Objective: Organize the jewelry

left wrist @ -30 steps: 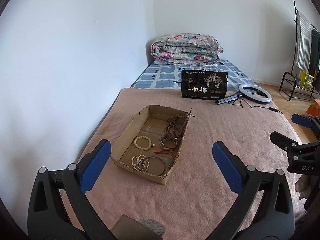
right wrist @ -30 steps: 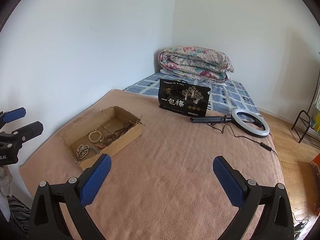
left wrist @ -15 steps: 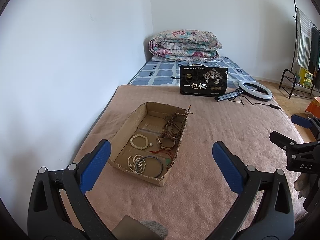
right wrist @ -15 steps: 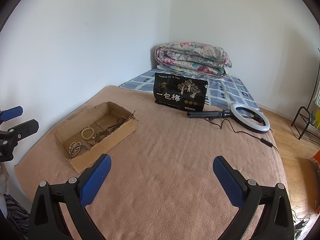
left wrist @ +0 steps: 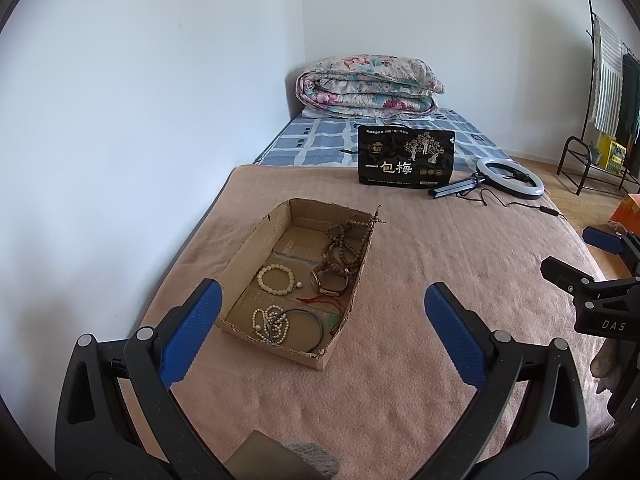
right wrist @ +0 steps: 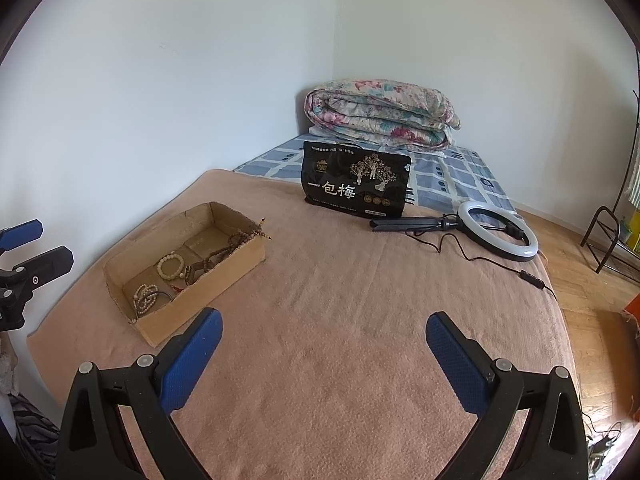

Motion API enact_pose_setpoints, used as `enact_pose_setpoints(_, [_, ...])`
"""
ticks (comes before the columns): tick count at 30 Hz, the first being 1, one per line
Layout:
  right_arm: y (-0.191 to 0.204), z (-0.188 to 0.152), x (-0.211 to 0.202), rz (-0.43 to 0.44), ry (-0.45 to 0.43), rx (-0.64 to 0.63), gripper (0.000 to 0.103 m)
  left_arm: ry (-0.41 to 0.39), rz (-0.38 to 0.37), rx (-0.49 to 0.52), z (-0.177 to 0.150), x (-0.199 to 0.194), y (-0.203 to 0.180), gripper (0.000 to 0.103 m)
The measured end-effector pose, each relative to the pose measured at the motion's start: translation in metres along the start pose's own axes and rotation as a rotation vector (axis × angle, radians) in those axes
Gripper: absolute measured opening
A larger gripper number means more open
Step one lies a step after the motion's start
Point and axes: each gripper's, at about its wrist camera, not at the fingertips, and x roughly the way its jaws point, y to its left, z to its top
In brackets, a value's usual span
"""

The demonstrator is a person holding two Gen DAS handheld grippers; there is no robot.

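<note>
An open cardboard box lies on the pink blanket at the left. Inside are a cream bead bracelet, a pearl strand, a dark bangle, a watch, a red cord and long brown prayer beads draped over the box's right wall. My left gripper hovers open just in front of the box, holding nothing. My right gripper hangs open over bare blanket, right of the box. Each gripper shows at the edge of the other's view.
A black snack bag stands at the blanket's far end. A ring light on a folded tripod lies beside it, its cable trailing right. A folded floral quilt sits against the wall. A metal rack stands on the floor.
Both grippers have shifted slightly: the box now sits a little further left and higher in each view. Both stay open; nothing was picked up.
</note>
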Motion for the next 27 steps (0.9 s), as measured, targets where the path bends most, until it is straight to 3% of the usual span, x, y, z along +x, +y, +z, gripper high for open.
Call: enact_pose_setpoints(27, [-0.0047,-0.0046,0.0034,-0.003,0.021,0.008,0.103,0.001,0.000,-0.001,0.0000,0.0002,-0.0002,0.103])
